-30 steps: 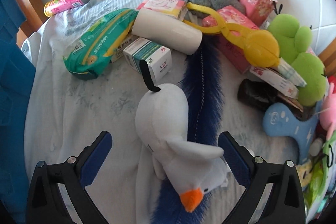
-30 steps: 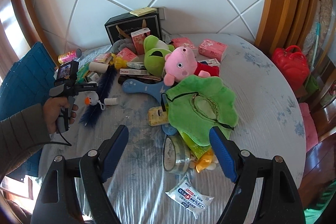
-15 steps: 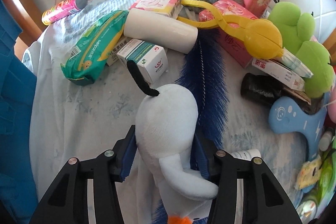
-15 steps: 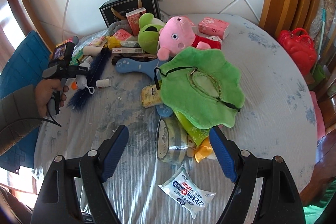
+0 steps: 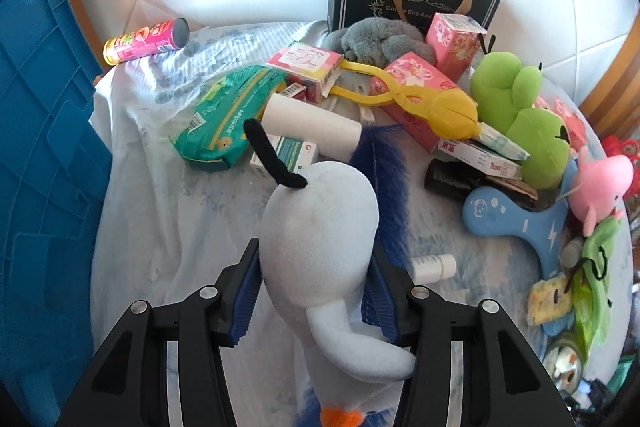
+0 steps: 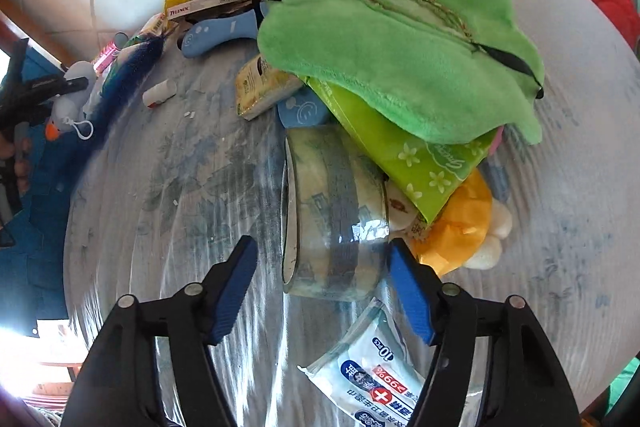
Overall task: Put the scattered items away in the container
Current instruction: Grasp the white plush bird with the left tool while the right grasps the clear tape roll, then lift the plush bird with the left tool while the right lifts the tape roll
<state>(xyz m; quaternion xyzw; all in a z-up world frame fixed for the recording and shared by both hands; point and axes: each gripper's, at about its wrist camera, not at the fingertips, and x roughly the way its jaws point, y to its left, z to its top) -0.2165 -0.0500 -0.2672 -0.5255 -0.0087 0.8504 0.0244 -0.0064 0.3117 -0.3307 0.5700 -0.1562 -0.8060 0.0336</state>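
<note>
Above tablecloth [image 5: 168, 227], goose plush [image 5: 320, 227] in hand-held gripper [image 5: 312, 283]

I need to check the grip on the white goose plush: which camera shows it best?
The left wrist view: the white goose plush fills the centre, squeezed between the left gripper pads. The right wrist view shows it only small at the left edge, with its orange beak and the gripper clamped on it.

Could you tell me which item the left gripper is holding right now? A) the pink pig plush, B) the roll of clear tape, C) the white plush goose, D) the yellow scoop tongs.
C: the left gripper pads press both sides of the white plush goose.
</note>
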